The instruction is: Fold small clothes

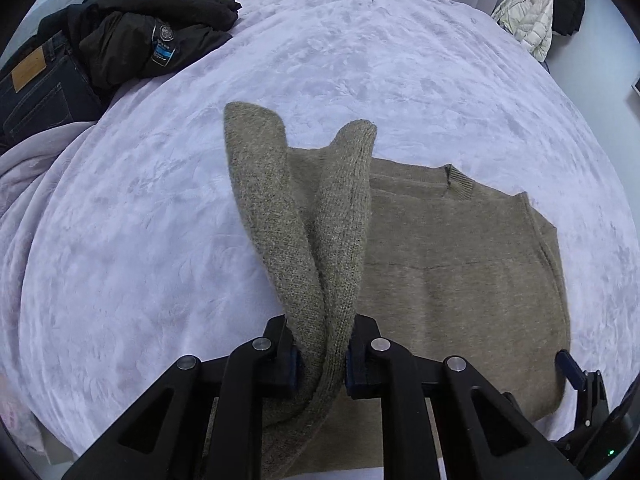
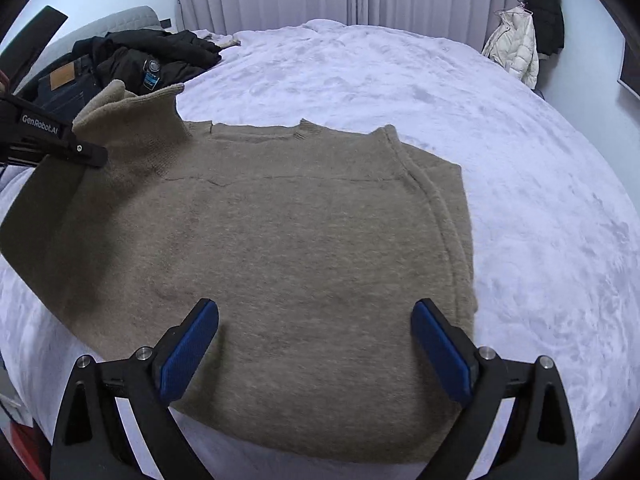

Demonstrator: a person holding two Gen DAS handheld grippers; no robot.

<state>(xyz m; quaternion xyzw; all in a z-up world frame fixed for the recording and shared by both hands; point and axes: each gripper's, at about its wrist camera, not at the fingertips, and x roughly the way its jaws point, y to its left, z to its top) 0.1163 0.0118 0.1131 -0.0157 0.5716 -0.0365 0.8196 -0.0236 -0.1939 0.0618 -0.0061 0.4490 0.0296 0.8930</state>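
Right wrist view: near the bed's point(image 2: 400, 80) far left corner dark clothes point(image 2: 132, 60) are piled, the sweater's point(image 2: 300, 240) left sleeve point(image 1: 304, 220) is pinched and lifted by the left gripper point(image 1: 320, 364), its body is spread flat near the front edge, and the right gripper point(image 2: 316, 348) is held spread above it, empty.

- Left wrist view: looks steeply down along its fingers, close over the sweater point(image 1: 440, 280).
- Right wrist view: angled down; both share sweater and bed point(image 2: 400, 80).
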